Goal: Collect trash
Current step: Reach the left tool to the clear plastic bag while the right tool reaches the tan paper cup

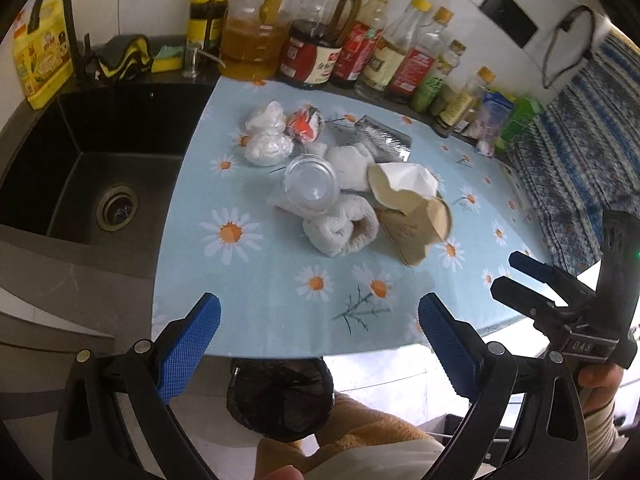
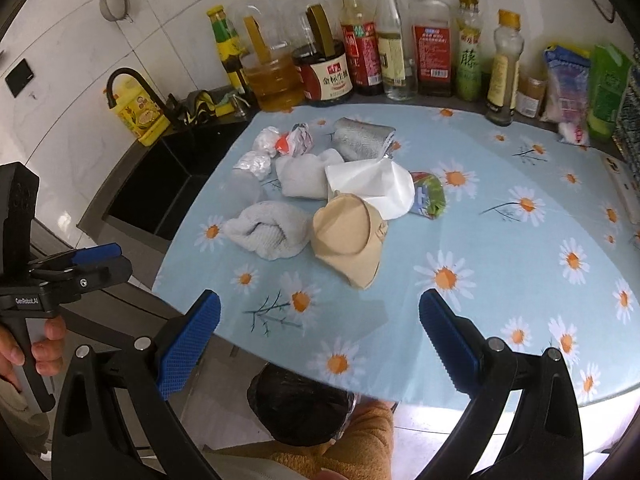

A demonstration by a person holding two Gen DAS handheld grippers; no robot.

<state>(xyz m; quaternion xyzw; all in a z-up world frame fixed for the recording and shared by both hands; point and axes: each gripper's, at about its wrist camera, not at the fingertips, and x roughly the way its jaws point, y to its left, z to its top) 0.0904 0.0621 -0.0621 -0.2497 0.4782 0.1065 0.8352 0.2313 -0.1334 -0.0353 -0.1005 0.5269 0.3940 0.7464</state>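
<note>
The black sink (image 1: 92, 168) drops away at the table's (image 2: 500, 288) left edge. The left gripper (image 1: 320, 332) holds its fingers spread and empty. Mid-table, the trash pile (image 2: 332, 196) overlaps itself; a clear cup (image 1: 310, 186) is faint. The right gripper (image 2: 320, 332), fingers likewise apart, hovers at the near edge, bare cloth to its right. A black-lined bin (image 2: 298, 412) is half hidden beneath.

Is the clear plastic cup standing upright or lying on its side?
On its side: the clear plastic cup shows its round mouth toward the left wrist camera, resting among the trash.
</note>
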